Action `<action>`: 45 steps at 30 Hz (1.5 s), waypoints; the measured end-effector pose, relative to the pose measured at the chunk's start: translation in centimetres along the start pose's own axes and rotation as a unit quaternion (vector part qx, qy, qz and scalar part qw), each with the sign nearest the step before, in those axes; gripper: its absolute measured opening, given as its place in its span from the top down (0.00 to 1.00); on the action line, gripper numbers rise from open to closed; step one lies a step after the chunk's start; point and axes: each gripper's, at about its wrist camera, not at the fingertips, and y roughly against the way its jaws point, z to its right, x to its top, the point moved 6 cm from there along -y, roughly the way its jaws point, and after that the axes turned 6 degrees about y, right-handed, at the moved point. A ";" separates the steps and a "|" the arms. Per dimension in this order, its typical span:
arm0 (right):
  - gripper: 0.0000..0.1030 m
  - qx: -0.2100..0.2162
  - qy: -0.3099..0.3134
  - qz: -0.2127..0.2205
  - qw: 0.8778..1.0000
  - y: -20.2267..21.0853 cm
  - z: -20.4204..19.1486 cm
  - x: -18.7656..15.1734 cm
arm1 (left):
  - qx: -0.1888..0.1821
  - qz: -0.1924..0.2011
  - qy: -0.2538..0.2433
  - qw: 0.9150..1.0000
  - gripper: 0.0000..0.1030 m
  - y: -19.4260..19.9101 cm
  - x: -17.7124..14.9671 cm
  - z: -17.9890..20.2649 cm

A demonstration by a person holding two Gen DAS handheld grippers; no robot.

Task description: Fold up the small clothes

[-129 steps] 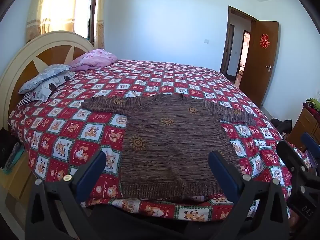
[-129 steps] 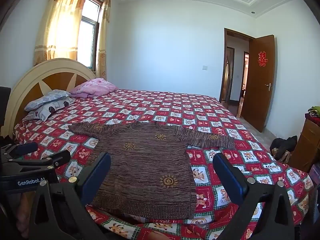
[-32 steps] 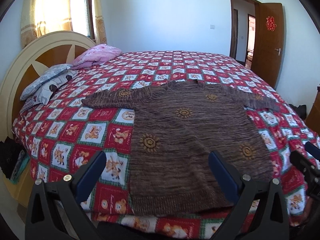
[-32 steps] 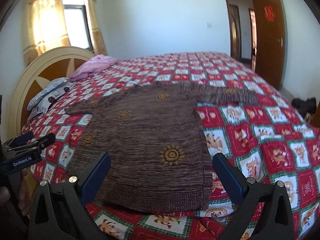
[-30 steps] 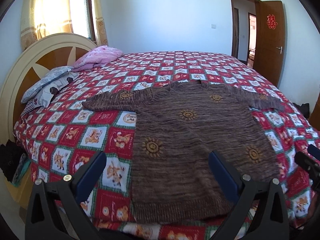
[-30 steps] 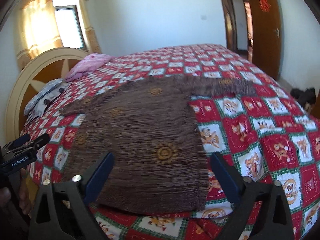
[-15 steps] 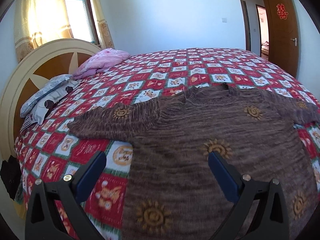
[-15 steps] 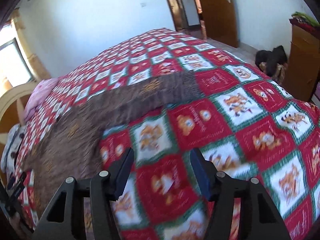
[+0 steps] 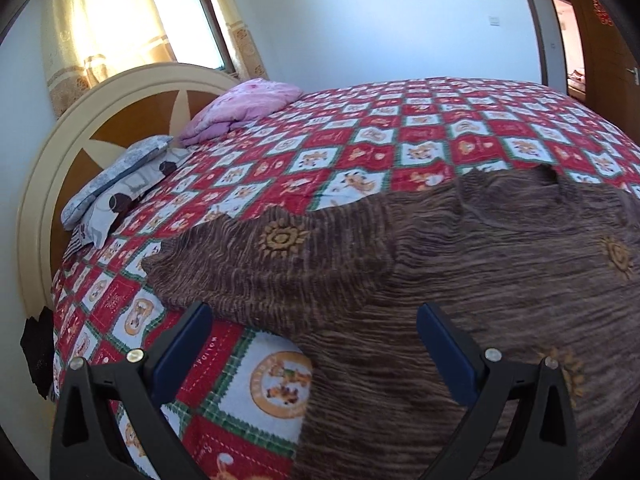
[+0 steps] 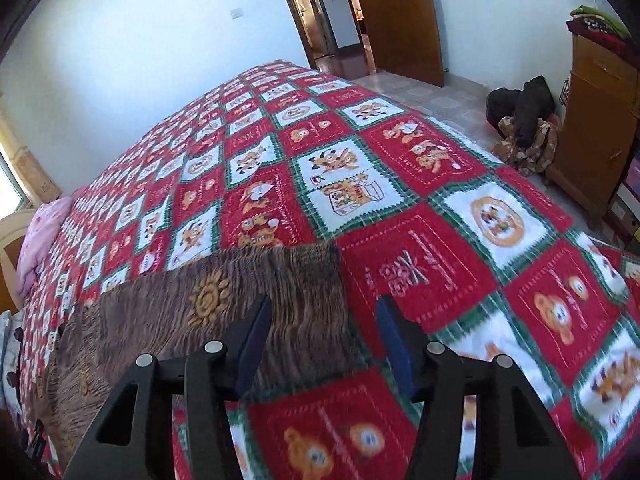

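Tongs on both sides hang apart and empty over the bed (image 9: 400, 136), where the brown sweater (image 9: 460, 272) lies flat with sleeves spread sideways. Right tongs (image 10: 324, 344) point at the right sleeve's cuff end (image 10: 308, 272), straddling its outer edge, so that side looks nearer to a grasp. Left tongs (image 9: 316, 348) sit just short of the left sleeve (image 9: 260, 256), whose length runs across their opening.

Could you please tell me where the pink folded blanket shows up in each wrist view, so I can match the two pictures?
Left wrist: pink folded blanket upper left of centre, beside the headboard.
Right wrist: at the far left edge, partly cut off.
Shared landmark: the brown sweater on the checkered bedspread.
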 end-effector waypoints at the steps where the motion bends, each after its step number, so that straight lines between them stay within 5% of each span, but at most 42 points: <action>1: 0.46 -0.002 0.004 -0.002 1.000 -0.7 -0.1 0.3 | 0.002 -0.005 0.004 1.000 0.00 -0.4 0.0 -0.2; 8: 0.50 -0.004 0.045 -0.023 0.999 -4.3 -1.3 0.8 | 0.006 -0.028 0.014 0.999 0.00 -2.4 -0.2 -0.3; 10: 0.83 -0.008 0.072 -0.029 0.997 -4.5 -2.2 0.6 | 0.003 -0.031 0.014 0.999 0.00 -2.6 -0.2 -0.2; 13: 0.92 -0.006 0.093 -0.038 0.995 -4.5 -3.2 0.4 | -0.003 -0.031 0.014 0.999 0.00 -2.7 -0.2 0.0; 20: 0.94 -0.006 0.110 -0.005 0.994 -1.4 -5.7 2.4 | -0.021 -0.030 0.020 0.999 0.00 -2.0 -0.1 -0.5; 29: 0.94 0.031 0.157 0.028 0.987 4.3 -14.2 4.7 | -0.060 -0.017 0.023 0.998 0.00 0.1 0.4 -0.7; 45: 0.94 0.124 0.226 0.021 0.966 8.8 -31.6 1.8 | -0.093 0.002 0.028 0.995 0.00 1.9 0.0 -2.5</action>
